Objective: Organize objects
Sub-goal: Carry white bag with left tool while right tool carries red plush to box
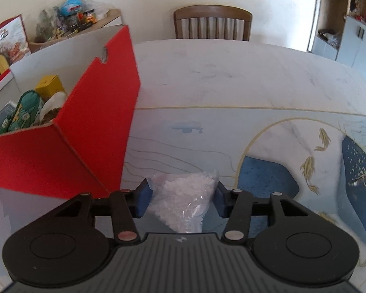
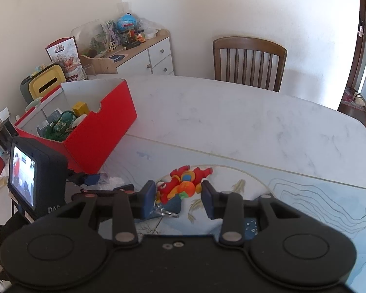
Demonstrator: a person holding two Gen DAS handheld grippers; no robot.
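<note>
Between left hand-held gripper (image 1: 181,199) pads: clear bag (image 1: 183,200), clamped | right (image 2: 179,199) straddles red toy (image 2: 183,183), ungripped

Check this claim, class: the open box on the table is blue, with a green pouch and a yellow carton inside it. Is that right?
Not quite. The box is red outside and white inside, as the right wrist view shows. The rest holds: it stands open on the table with the green pouch and the yellow carton inside.
</note>
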